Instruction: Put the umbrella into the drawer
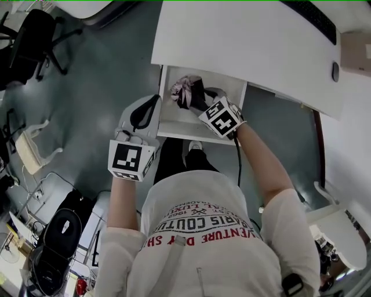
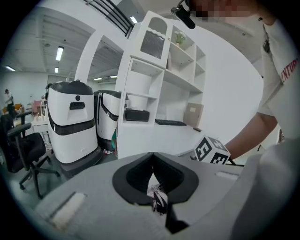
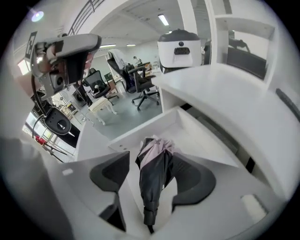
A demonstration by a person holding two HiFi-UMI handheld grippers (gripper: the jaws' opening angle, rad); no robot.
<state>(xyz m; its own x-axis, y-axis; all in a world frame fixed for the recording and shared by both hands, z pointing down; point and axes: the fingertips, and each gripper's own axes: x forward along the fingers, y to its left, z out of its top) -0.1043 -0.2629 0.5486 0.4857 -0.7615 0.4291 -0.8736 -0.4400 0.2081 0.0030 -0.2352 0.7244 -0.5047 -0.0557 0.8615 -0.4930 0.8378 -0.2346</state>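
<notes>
A folded black and pink umbrella (image 1: pixel 188 93) lies inside the open white drawer (image 1: pixel 174 130) under the white desk (image 1: pixel 243 40). My right gripper (image 1: pixel 204 104) hangs over the drawer, pointing steeply down. In the right gripper view the right gripper (image 3: pixel 152 159) is open, and the umbrella (image 3: pixel 154 183) lies lengthwise between its pads on the floor of the drawer (image 3: pixel 140 133), with a gap at the left pad. My left gripper (image 1: pixel 154 100) is at the drawer's left front corner. In its own view the left gripper (image 2: pixel 152 157) is shut, holds nothing, and shows the umbrella (image 2: pixel 159 199) below it.
A black office chair (image 1: pixel 29 40) stands at the far left on the grey floor. A black bag (image 1: pixel 61 232) and cables lie behind the person. A white shelf unit (image 2: pixel 164 70) and white machines (image 2: pixel 72 122) stand beyond the desk. A keyboard (image 1: pixel 313 17) sits on the desk.
</notes>
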